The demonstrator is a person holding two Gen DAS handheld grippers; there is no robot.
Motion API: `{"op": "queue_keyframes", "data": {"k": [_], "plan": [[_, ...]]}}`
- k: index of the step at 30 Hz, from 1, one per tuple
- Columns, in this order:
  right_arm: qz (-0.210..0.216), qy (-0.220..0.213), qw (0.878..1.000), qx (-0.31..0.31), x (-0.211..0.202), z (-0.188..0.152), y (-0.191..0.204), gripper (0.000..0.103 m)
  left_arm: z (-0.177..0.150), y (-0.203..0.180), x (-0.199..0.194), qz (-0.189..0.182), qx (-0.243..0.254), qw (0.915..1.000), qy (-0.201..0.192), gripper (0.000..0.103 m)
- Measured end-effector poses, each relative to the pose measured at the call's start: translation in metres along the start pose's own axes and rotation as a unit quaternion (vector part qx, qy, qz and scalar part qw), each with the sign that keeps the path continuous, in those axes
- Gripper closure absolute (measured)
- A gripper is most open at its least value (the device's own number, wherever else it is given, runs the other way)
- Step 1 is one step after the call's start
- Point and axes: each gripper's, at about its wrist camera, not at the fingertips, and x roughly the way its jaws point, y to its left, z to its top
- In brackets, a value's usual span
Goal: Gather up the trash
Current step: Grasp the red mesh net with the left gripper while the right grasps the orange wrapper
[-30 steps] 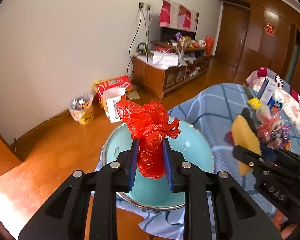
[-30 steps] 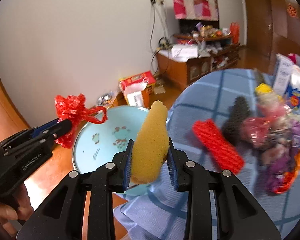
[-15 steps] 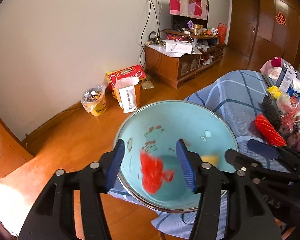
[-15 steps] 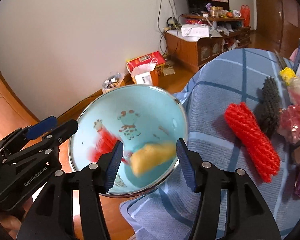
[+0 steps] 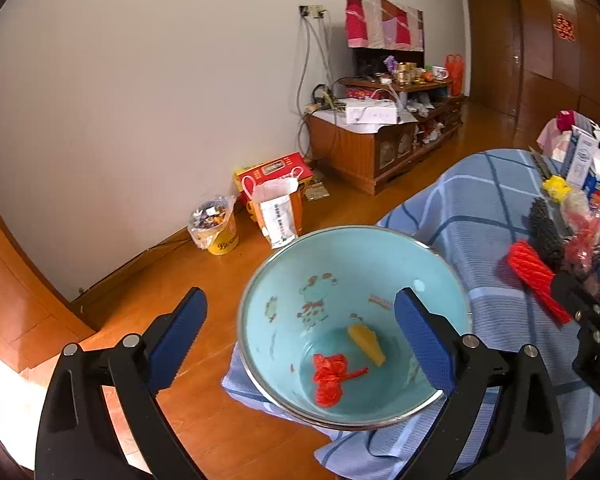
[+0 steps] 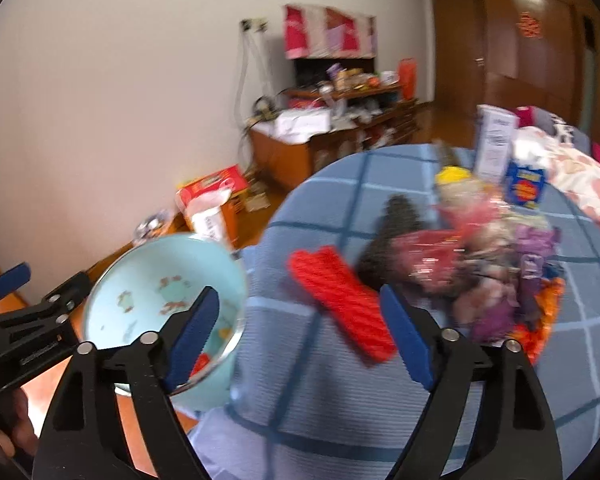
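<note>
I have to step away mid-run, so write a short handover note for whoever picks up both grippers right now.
Left gripper: jaws opening, nothing between them, above the blue basin.
Right gripper: jaws opening, empty, over the checked cloth.
Done: the red plastic bag and the yellow sponge lie in the basin.
Left: the red ribbed piece, the black one beside it and the heap of wrappers remain on the cloth. The red piece is nearest the right gripper, probably next.

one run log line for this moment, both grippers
left gripper: opening, empty | right gripper: opening, empty | light blue enamel basin: holds crumpled red plastic bag, yellow sponge piece
</note>
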Motion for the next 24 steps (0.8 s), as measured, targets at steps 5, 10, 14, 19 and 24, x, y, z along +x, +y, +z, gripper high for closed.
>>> {"op": "queue_keyframes", "data": {"k": [5, 10, 14, 19, 24], "plan": [[-0.012, -0.007, 0.999, 0.037, -0.015, 0.000, -0.030, 0.018, 0.003, -0.020, -0.011, -0.007, 0.011, 0.9999, -0.009, 0.008], [-0.015, -0.007, 0.998, 0.064, -0.029, -0.001, -0.054, 0.019, 0.006, -0.041, -0.022, -0.018, 0.025, 0.9994, -0.018, 0.008], [-0.029, -0.014, 0.997, 0.077, -0.037, -0.006, -0.069, 0.019, 0.005, -0.057, -0.029, -0.028, 0.036, 0.9987, -0.023, 0.008], [-0.054, -0.015, 0.993, 0.102, -0.045, -0.013, -0.096, 0.029, 0.001, -0.077, -0.030, -0.052, 0.048, 0.9974, -0.015, 0.008], [-0.098, -0.006, 0.985, 0.139, -0.051, -0.032, -0.139, 0.036, -0.011, -0.091, -0.019, -0.088, 0.047, 0.9950, 0.008, 0.008]]}}
